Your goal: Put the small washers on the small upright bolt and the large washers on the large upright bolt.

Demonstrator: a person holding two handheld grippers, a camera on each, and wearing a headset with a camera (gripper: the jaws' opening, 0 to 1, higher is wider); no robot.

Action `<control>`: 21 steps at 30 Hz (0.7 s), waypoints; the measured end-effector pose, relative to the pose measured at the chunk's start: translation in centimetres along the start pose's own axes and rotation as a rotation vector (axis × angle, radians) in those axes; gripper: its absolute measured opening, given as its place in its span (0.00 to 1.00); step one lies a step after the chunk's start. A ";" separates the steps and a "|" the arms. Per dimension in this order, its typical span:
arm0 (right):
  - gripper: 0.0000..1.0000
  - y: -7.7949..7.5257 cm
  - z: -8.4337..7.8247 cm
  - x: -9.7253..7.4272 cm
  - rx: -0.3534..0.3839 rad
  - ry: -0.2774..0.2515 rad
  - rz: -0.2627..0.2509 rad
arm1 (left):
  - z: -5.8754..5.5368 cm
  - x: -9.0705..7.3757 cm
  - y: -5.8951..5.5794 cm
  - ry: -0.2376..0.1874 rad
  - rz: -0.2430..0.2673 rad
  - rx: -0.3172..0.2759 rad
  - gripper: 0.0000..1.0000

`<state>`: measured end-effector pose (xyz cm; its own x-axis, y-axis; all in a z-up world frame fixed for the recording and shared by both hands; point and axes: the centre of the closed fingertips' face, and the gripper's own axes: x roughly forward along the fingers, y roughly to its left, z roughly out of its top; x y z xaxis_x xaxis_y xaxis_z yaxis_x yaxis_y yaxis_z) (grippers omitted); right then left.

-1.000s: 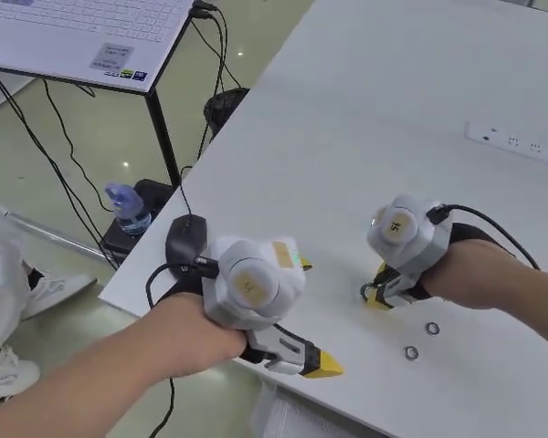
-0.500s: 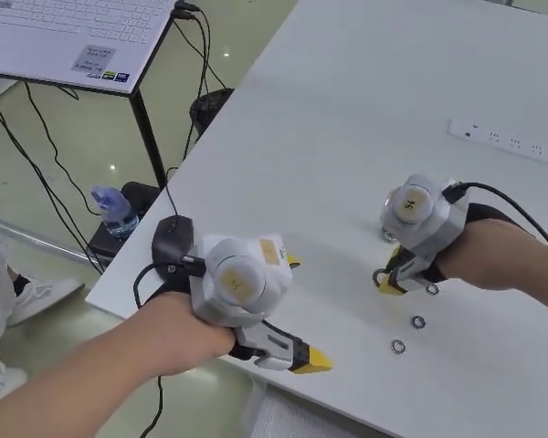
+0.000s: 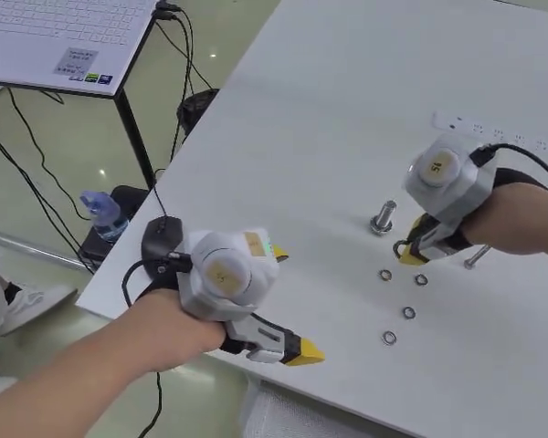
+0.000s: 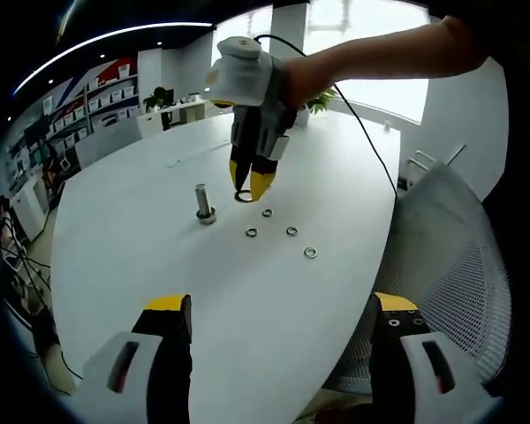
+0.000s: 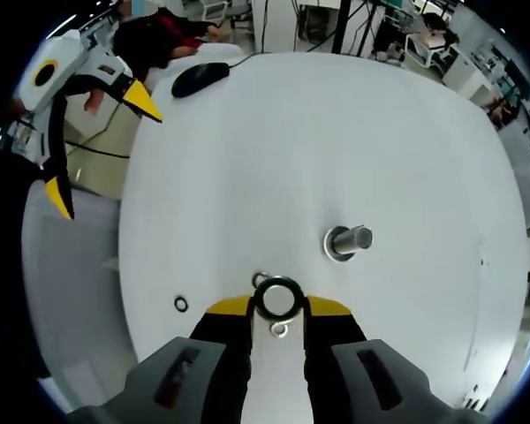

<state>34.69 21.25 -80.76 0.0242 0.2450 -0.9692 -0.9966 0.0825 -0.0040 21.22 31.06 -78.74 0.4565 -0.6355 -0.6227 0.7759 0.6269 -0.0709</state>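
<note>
Head view has the white table (image 3: 329,109) under everything, with the large upright bolt (image 3: 384,217) standing on it. Well apart from that bolt, off the table, sits a laptop (image 3: 55,36) whose stickers are too small for me to read. My left gripper (image 4: 281,305) hangs well apart from the bolt at the table edge, jaws spread and empty. My right gripper (image 5: 278,306), down among the loose rings a second ago, has come up just beside the bolt, clamped on a large washer (image 5: 278,280). So the pick looks done, and I judge centring the ring over the bolt is next. The small upright bolt (image 3: 478,256) stands near the large one, past my right gripper. Four loose washers (image 3: 408,313) lie near the bolt, on my side
</note>
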 end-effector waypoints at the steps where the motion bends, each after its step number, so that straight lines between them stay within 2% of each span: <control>1: 0.21 -0.4 0.1 -0.3 0.004 -0.005 -0.006 | 0.0 0.0 0.0 0.001 0.000 -0.003 0.83; 12: 0.21 -3.8 1.7 -2.1 0.031 -0.043 -0.053 | -0.1 0.1 0.0 0.002 0.004 -0.004 0.83; 14: 0.21 -5.2 2.2 -1.9 0.027 -0.049 -0.054 | -0.1 0.1 0.1 0.004 0.002 -0.004 0.82; 21: 0.22 -5.7 3.6 -1.3 0.031 -0.051 -0.055 | -0.1 0.1 0.5 0.005 0.004 -0.001 0.81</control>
<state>40.66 23.90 -78.58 0.0841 0.2885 -0.9538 -0.9907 0.1270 -0.0489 21.58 31.33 -78.87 0.4573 -0.6306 -0.6272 0.7738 0.6297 -0.0690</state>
